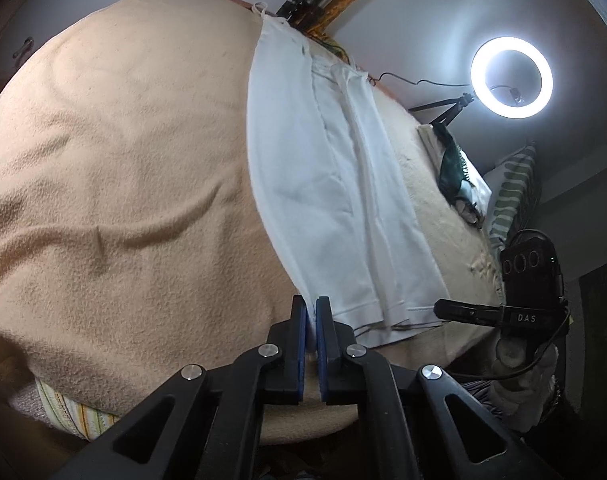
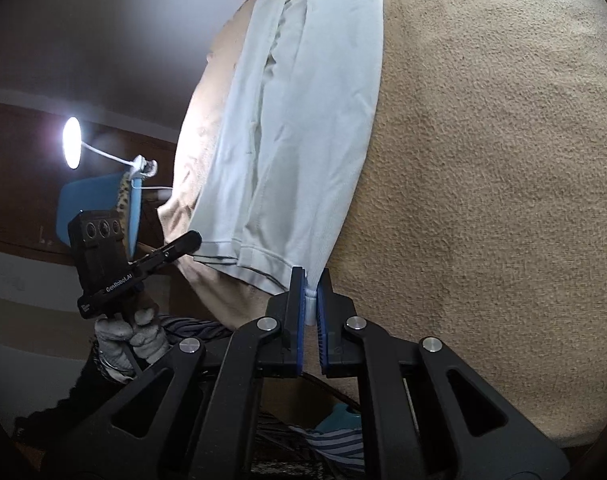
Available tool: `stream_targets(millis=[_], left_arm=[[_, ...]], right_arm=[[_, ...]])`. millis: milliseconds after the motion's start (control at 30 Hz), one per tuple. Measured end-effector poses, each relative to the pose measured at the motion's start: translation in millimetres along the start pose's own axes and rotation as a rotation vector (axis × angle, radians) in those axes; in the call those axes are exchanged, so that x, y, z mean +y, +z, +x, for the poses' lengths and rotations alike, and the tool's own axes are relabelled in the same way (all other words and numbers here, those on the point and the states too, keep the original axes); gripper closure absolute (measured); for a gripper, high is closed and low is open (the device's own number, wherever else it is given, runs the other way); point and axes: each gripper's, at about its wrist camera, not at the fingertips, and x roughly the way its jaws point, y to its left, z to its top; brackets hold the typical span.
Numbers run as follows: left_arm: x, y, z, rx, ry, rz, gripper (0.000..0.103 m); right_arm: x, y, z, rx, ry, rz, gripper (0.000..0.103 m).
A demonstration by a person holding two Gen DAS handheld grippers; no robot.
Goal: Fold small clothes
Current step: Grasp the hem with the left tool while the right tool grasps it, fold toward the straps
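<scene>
A white garment (image 1: 327, 184) lies stretched lengthwise on a beige blanket (image 1: 123, 160), folded along its length, hem toward me. My left gripper (image 1: 310, 304) is shut on the hem's left corner. In the right wrist view the same garment (image 2: 299, 120) lies on the blanket (image 2: 483, 160), and my right gripper (image 2: 310, 280) is shut on the hem's right corner. The other gripper shows in each view: the right one (image 1: 463, 312) at the hem's far corner, the left one (image 2: 175, 252) beside the hem's left corner, held by a gloved hand (image 2: 131, 340).
A lit ring light (image 1: 511, 78) on a tripod stands past the bed's right side. Folded cloth and a dark green item (image 1: 455, 168) lie at the blanket's right edge, with a striped pillow (image 1: 511, 188) beyond. A lamp (image 2: 72, 142) and blue chair (image 2: 99, 208) stand left.
</scene>
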Motion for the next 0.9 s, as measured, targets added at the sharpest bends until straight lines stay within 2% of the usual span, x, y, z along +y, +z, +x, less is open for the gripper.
stream_targets(millis=[367,567,900], left_arm=[[-19.3,42.6,-13.6,-0.067,-0.039,0.011,0.102],[-16.2,70.6,-5.4,-0.087,-0.033,-0.001,0.102],[-0.9,113.4,23.8,-0.083,0.009,-0.050,0.102]], right_arm=[[18.4,30.5,-23.1,-0.090,0.065,0.008,0.097],[18.0,57.3,-27.8,-0.128,0.061,0.013,0.097],[4.0,107.6,-14.3,-0.138,0.019,0.051,0.097]])
